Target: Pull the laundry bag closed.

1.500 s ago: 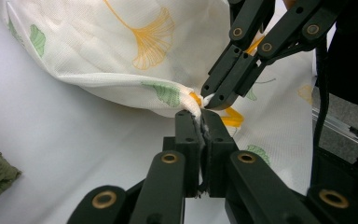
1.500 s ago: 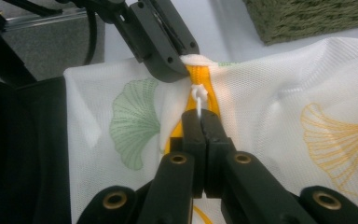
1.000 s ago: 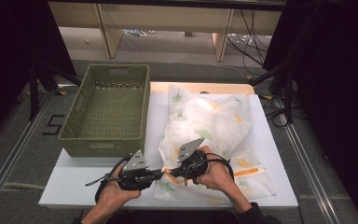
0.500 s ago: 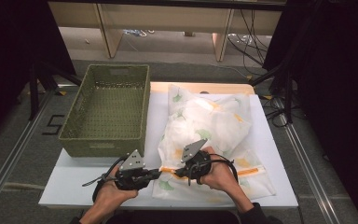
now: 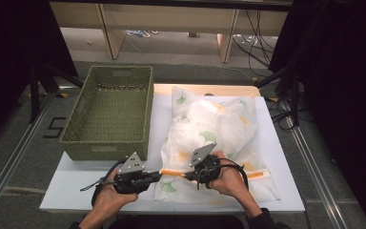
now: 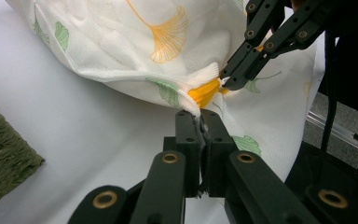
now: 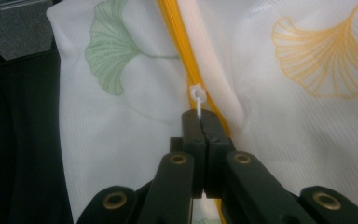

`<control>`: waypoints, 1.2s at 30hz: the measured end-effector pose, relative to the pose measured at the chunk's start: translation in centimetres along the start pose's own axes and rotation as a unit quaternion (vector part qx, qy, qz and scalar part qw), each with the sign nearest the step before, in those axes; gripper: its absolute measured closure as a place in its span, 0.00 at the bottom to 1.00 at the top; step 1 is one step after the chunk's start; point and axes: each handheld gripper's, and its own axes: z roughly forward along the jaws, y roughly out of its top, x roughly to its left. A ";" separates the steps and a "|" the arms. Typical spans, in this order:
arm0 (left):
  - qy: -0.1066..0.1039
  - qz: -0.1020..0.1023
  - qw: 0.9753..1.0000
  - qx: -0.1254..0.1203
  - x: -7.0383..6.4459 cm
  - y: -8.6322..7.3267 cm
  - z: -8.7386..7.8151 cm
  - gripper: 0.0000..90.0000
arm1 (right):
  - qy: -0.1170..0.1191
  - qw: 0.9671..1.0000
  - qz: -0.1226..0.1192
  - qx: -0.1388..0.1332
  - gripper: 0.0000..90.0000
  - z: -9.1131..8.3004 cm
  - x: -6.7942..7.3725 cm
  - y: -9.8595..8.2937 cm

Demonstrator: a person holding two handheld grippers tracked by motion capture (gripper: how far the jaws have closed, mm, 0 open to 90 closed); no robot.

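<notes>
A: Start with the high view. What lies on the desk (image 5: 76,186)?

B: A white mesh laundry bag (image 5: 219,129) printed with green and orange ginkgo leaves, stuffed full, lying on the right half of the white top. A green woven basket (image 5: 109,112) stands just beside it on the left. At the near edge the left gripper (image 5: 155,175) and the right gripper (image 5: 187,175) point at each other across the bag's near left corner, each held in a hand.

A: And the left gripper view?

B: The left gripper's (image 6: 200,122) fingers are pressed together on the hem of the bag (image 6: 121,42), right at its corner, with a fold of mesh caught between them. Just beyond, an orange zipper (image 6: 204,92) shows at the seam, and the right gripper (image 6: 233,77) comes in from the upper right, its tips closed at that orange band. A corner of the basket (image 6: 4,163) sits at lower left.

A: The right gripper view?

B: The right gripper's (image 7: 200,117) fingers are closed tight on a small white pull tab (image 7: 198,97) on the orange zipper (image 7: 179,46), which runs up the bag (image 7: 298,116) between a green leaf and an orange one.
</notes>
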 end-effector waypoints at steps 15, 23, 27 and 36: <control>0.000 -0.009 1.000 -0.003 0.1 -0.1 -0.2 0.96 | -0.022 0.999 0.026 -0.004 1.00 -1.9 0.3 -2.8; -0.002 -0.005 1.000 0.001 0.2 -0.2 -0.2 0.96 | -0.031 0.999 0.045 0.002 1.00 -2.7 0.2 -4.8; 0.003 -0.021 1.000 0.002 0.2 -0.2 -0.4 0.96 | -0.039 0.997 0.059 0.003 1.00 -3.2 -0.1 -5.8; 0.005 -0.012 1.000 0.004 0.5 -0.3 -0.4 0.96 | -0.050 0.996 0.076 0.008 1.00 -3.9 -0.4 -7.5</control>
